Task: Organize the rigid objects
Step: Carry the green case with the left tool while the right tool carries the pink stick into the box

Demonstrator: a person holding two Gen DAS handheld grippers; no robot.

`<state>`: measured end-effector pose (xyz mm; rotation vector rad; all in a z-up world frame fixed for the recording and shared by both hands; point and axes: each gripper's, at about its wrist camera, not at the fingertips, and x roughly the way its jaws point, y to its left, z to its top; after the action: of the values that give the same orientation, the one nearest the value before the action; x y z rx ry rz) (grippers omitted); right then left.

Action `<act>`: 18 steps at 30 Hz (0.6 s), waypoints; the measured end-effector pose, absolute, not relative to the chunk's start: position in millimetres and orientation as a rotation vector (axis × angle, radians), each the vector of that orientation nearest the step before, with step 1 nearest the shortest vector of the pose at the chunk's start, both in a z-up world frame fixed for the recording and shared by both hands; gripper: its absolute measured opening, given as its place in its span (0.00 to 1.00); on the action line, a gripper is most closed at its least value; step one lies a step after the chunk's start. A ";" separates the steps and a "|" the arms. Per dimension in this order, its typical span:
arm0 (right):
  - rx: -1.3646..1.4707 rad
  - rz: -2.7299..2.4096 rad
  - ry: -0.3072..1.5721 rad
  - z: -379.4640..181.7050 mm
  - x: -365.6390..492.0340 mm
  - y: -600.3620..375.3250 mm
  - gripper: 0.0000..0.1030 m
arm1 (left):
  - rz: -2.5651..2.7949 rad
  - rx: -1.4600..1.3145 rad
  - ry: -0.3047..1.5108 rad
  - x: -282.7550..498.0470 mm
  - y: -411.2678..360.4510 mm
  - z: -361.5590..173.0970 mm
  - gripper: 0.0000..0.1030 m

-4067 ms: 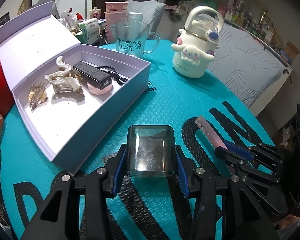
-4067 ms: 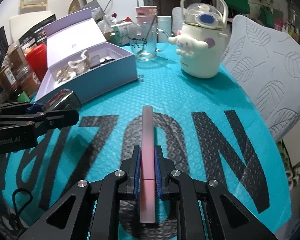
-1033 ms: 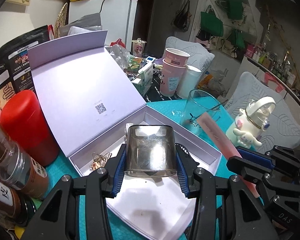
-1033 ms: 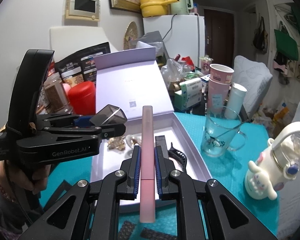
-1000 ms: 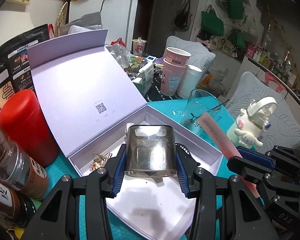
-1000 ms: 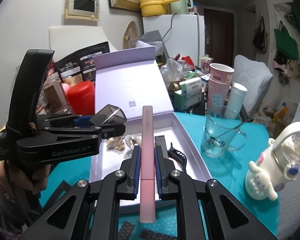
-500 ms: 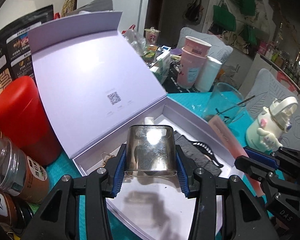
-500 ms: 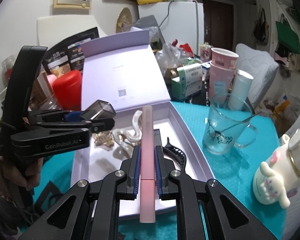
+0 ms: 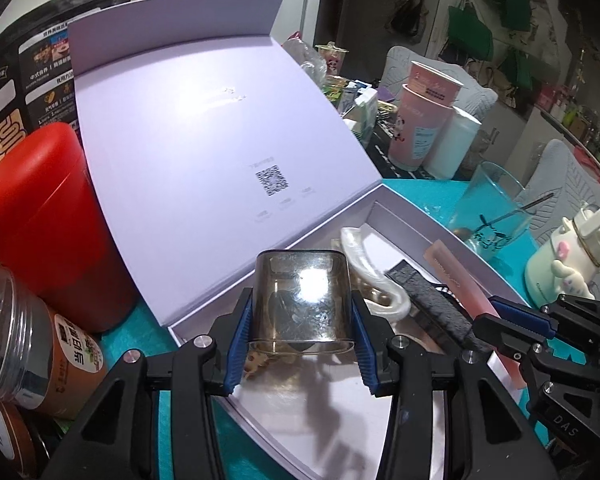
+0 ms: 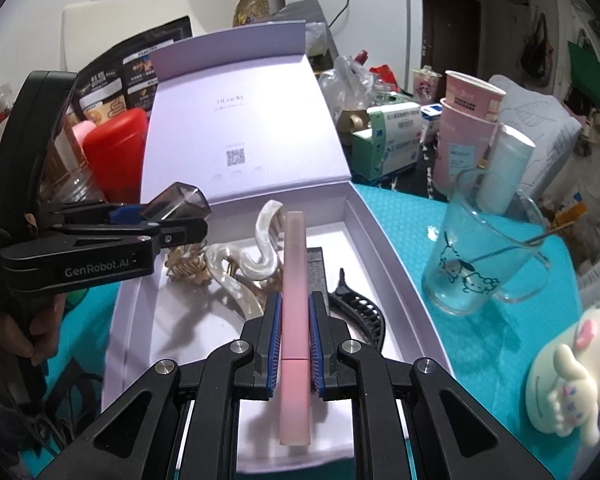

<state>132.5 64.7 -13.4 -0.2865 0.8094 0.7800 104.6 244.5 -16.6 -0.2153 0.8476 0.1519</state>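
Observation:
An open lilac gift box (image 9: 204, 312) (image 10: 384, 248) stands on the teal mat, lid up. My left gripper (image 9: 300, 340) is shut on a smoky clear box (image 9: 302, 304) and holds it above the box's near left part; it also shows in the right wrist view (image 10: 176, 204). My right gripper (image 10: 294, 344) is shut on a long pink stick (image 10: 294, 280), held lengthwise above the box's middle; the stick also shows in the left wrist view (image 9: 456, 280). Inside lie pearly hair claws (image 10: 260, 256), a gold clip (image 10: 184, 268), a black bar (image 9: 432, 300) and a black clip (image 10: 356, 308).
A red canister (image 9: 40, 216) and spice jars (image 9: 32, 340) stand left of the box. A glass mug with a spoon (image 10: 480, 252), pink cups (image 10: 466, 132) and a white Cinnamoroll bottle (image 10: 572, 368) stand to the right. Cartons crowd the back.
Both grippers have moved forward and lower over the open box since half a second ago, each keeping its object. 4.1 s ago both objects rested on the mat.

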 end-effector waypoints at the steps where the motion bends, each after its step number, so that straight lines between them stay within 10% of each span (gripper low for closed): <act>1: -0.296 0.781 0.811 -15.5 134.1 66.8 0.13 | 0.157 -0.213 0.848 105.9 246.3 -17.7 0.44; 18: -0.348 0.772 0.854 -36.1 148.1 75.8 0.13 | 0.143 -0.220 0.929 118.6 252.5 -38.7 0.44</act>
<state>148.1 75.8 -36.1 -0.3480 0.8542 0.7725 118.6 252.5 -38.7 -0.2202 0.9286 0.1428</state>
